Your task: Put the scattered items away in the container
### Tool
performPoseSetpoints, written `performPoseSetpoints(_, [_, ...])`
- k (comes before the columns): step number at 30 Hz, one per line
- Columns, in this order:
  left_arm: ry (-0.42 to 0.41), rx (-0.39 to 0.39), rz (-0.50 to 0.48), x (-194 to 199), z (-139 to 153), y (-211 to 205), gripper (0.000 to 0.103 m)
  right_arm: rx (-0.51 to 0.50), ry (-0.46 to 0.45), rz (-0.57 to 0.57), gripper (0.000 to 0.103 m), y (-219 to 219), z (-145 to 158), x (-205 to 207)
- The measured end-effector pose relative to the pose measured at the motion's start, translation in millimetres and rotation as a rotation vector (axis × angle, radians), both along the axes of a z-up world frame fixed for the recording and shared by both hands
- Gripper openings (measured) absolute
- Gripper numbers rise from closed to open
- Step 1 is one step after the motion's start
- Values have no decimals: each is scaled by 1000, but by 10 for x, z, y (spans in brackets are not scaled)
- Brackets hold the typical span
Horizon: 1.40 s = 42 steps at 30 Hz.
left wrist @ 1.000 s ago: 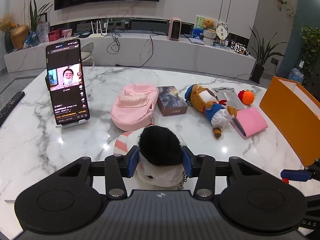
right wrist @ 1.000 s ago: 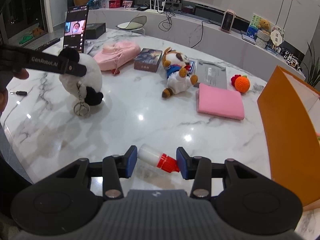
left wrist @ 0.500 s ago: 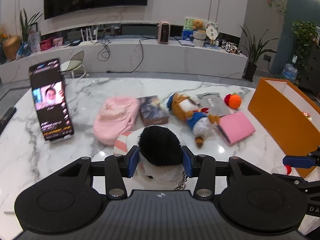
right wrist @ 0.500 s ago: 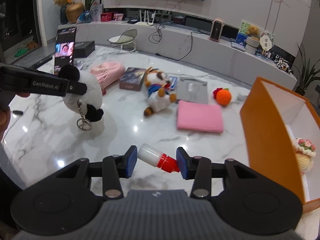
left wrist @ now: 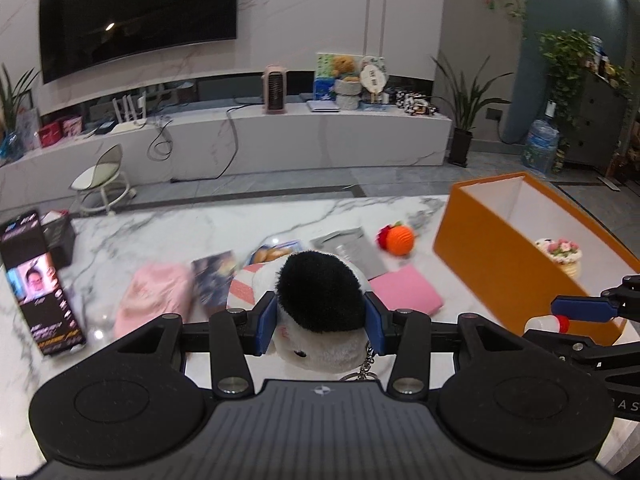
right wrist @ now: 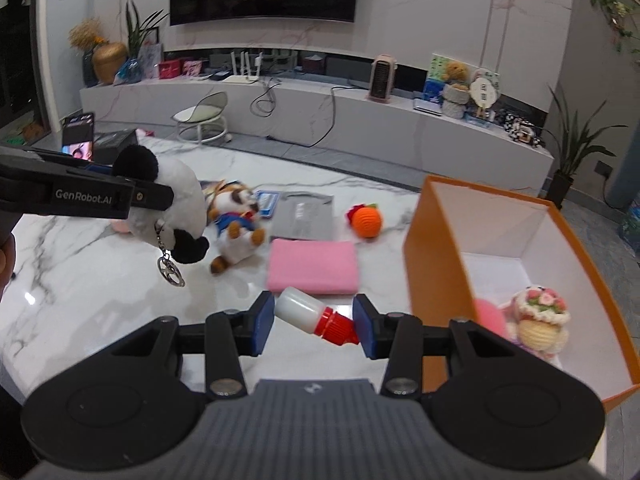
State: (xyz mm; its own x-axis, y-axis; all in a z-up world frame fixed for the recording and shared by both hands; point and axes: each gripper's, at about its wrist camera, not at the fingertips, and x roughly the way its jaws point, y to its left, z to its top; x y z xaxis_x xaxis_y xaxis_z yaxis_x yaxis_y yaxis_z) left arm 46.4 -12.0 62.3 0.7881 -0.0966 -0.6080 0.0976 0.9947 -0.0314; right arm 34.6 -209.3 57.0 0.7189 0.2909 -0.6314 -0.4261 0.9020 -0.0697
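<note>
My left gripper (left wrist: pixel 320 322) is shut on a black-and-white panda plush (left wrist: pixel 320 304) with a keyring, held above the marble table; it also shows in the right wrist view (right wrist: pixel 176 208). My right gripper (right wrist: pixel 314 322) is shut on a small white bottle with a red cap (right wrist: pixel 316 314), just left of the orange box (right wrist: pixel 436 264). The box holds a crochet cake (right wrist: pixel 540 320) and a pink item (right wrist: pixel 488 314). The box shows at the right of the left wrist view (left wrist: pixel 492 264).
On the table lie a pink cloth (right wrist: pixel 312 266), an orange crochet ball (right wrist: pixel 366 222), a grey pouch (right wrist: pixel 306 216), a dressed plush animal (right wrist: pixel 236 228), a pink bag (left wrist: pixel 154 296), a book (left wrist: pixel 212 280) and a standing phone (left wrist: pixel 36 284).
Both grippers have risen and moved right toward the orange box, carrying the panda and the bottle. The box's inside now shows.
</note>
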Motion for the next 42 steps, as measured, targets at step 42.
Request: performPoseSetpoints(42, [-4,19,-329,821,173,-2106,53,9,-1,-295,46,-1802,291,496])
